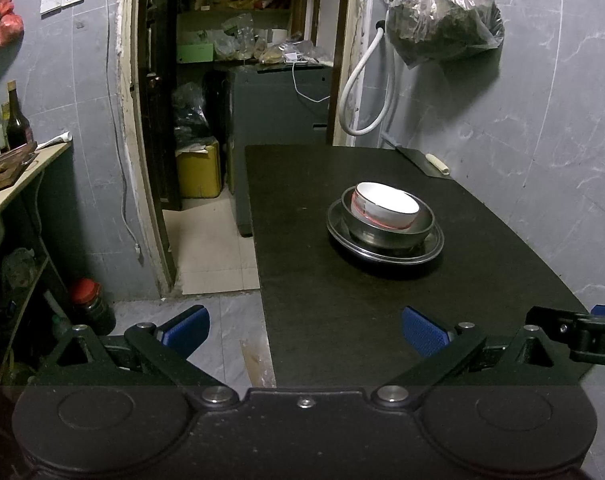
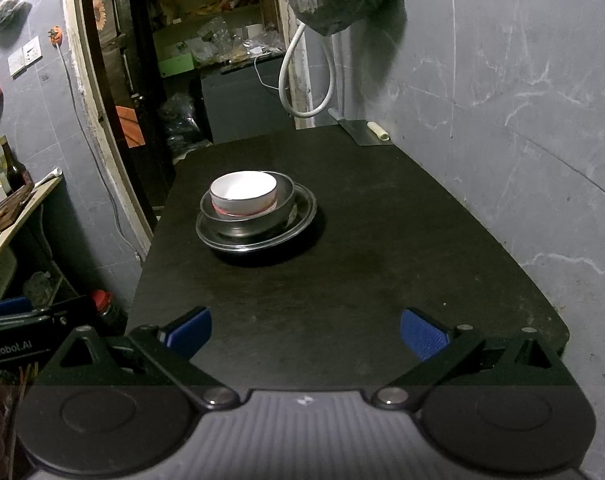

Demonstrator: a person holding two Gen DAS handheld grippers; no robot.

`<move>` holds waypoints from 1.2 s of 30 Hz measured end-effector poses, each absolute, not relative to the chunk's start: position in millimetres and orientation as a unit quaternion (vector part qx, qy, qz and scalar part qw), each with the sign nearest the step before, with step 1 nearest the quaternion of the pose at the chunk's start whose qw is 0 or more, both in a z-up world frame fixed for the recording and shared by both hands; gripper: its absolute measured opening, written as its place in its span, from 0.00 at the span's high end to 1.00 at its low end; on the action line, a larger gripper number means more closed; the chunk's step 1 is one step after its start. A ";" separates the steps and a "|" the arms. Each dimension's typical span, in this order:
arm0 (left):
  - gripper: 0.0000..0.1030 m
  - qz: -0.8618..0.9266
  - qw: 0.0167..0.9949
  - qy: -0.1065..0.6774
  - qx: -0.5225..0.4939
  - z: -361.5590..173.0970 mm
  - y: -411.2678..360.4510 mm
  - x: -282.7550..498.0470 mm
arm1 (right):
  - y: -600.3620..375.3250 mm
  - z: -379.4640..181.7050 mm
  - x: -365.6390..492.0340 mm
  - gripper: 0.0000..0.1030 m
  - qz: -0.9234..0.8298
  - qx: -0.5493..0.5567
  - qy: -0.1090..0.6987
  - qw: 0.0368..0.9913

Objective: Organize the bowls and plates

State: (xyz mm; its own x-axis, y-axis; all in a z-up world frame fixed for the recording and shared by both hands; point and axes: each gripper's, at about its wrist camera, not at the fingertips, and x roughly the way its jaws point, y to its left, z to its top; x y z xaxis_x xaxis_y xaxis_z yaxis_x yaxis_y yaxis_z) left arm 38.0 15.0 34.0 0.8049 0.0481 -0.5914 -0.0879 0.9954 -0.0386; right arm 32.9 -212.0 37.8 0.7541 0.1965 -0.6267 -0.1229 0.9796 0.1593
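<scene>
A white bowl (image 1: 387, 204) sits inside a steel bowl (image 1: 390, 230), which sits on a steel plate (image 1: 432, 249) over a dark plate, all stacked on the black table (image 1: 322, 280). The stack also shows in the right wrist view, with the white bowl (image 2: 244, 192), the steel bowl (image 2: 246, 224) and the steel plate (image 2: 302, 208). My left gripper (image 1: 305, 332) is open and empty, over the table's near left edge, well short of the stack. My right gripper (image 2: 306, 332) is open and empty over the table's near end.
A cleaver (image 1: 424, 162) lies at the table's far right corner by the grey wall. A bag (image 1: 442, 16) hangs above it. A doorway to a cluttered storeroom (image 1: 242, 80) is behind. A shelf with bottles (image 1: 14, 128) stands left. A red-capped jar (image 1: 90, 300) is on the floor.
</scene>
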 end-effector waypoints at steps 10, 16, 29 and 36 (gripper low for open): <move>0.01 0.036 0.950 0.310 -0.033 34.3 15.8 37.5 | -208.9 39.9 32.2 0.00 0.085 0.051 0.338 0.936; 0.01 0.036 0.950 0.310 -0.033 33.9 16.1 37.2 | -208.1 39.8 31.9 0.00 0.085 0.051 0.338 0.936; 0.01 0.036 0.950 0.310 -0.034 35.0 16.8 38.2 | -206.7 39.9 31.6 0.00 0.085 0.050 0.339 0.936; 0.01 0.036 0.950 0.309 -0.035 35.1 17.4 38.5 | -204.0 38.7 32.5 0.00 0.085 0.049 0.340 0.935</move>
